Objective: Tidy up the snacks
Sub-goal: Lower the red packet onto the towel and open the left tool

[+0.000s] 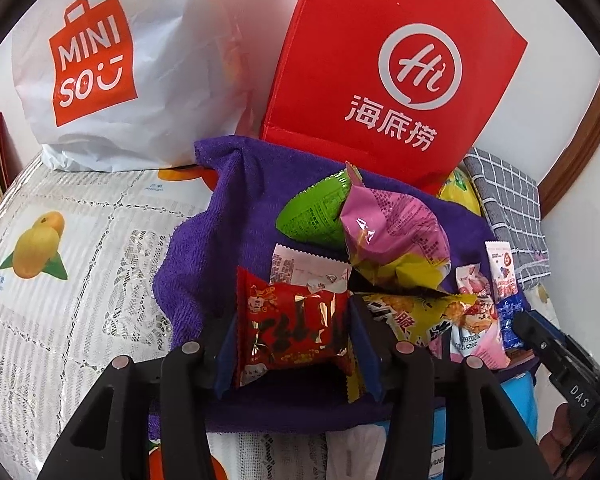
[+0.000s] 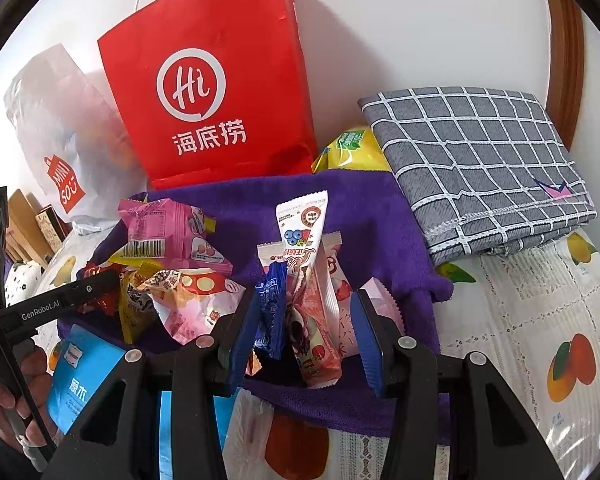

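Your left hand-held gripper (image 1: 290, 344) brackets the red packet (image 1: 294, 330) — pads barely touching, its long axis crosswise, pile at one o'clock; your right hand-held gripper (image 2: 306, 334) pinches several sachets (image 2: 306, 312).

A checked grey cloth (image 2: 476, 168) (folded) lies beside the red paper bag (image 2: 216, 80).

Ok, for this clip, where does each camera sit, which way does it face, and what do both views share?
Left wrist: on the left hand-held gripper, looking forward and down along its fingers at a red packet between the pads; the right hand-held gripper and a bit of hand show at right.
Right wrist: on the right hand-held gripper, looking forward and down at a bundle of stick packets clamped upright; the left hand-held gripper and its hand show at left.
Shared: purple towel, red paper bag, white MINISO bag.
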Tool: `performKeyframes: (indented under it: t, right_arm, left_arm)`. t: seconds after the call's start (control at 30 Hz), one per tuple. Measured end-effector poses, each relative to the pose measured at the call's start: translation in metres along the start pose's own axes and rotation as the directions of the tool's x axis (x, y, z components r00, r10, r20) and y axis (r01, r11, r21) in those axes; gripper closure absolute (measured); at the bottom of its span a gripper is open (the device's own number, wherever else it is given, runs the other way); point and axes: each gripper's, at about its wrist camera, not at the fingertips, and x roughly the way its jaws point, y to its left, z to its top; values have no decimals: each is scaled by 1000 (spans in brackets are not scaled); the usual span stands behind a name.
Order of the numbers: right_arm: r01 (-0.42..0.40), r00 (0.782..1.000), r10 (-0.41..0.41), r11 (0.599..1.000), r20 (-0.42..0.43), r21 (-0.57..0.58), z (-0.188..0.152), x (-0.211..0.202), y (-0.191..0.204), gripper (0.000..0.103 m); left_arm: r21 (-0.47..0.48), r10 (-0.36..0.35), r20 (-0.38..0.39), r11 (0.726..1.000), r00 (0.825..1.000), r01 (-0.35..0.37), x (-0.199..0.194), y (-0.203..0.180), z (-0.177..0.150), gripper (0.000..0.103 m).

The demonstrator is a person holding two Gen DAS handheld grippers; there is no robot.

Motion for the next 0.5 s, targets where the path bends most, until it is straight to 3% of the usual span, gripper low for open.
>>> performKeyframes:
  t: [0.3, 0.5]
  right_arm:
    - [13, 1000, -13, 1000, 15, 3, 1, -3, -1, 56]
    - [14, 1000, -14, 1000, 22, 17, 2, -6, -4, 56]
  left_arm:
    - [61, 65, 1, 996, 998, -65, 5, -8, -3, 53]
    - [52, 49, 3, 997, 999, -50, 4, -6, -2, 52]
